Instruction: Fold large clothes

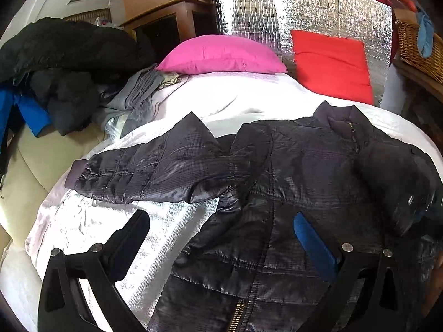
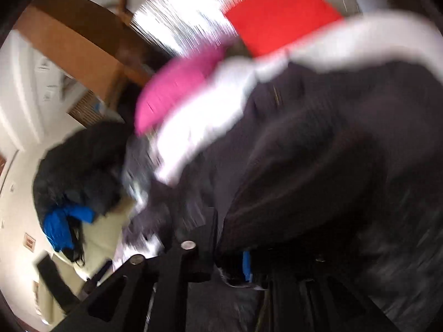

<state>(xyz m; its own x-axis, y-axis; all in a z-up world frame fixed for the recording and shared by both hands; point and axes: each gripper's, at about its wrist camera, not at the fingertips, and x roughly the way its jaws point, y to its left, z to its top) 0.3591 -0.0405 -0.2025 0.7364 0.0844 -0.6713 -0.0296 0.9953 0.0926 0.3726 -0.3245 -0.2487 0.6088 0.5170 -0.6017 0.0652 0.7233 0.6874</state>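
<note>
A dark quilted jacket (image 1: 290, 182) lies face up on the white and silver bed cover (image 1: 166, 221), zip closed, its left sleeve (image 1: 144, 171) stretched out to the left. My left gripper (image 1: 221, 227) is open and empty above the jacket's lower front, one finger over the silver cover, the blue-padded finger (image 1: 313, 243) over the jacket. In the blurred right wrist view my right gripper (image 2: 229, 260) is shut on the jacket's right sleeve (image 2: 304, 179) and holds that dark fabric lifted. The right gripper also shows blurred at the right edge of the left wrist view (image 1: 423, 204).
A pink pillow (image 1: 221, 55) and a red cushion (image 1: 332, 63) lie at the bed's head against a silver foil sheet (image 1: 249, 8). A pile of dark and blue clothes (image 1: 55, 77) sits left on a cream sofa (image 1: 33, 171). A wicker basket (image 1: 420, 49) stands at the right.
</note>
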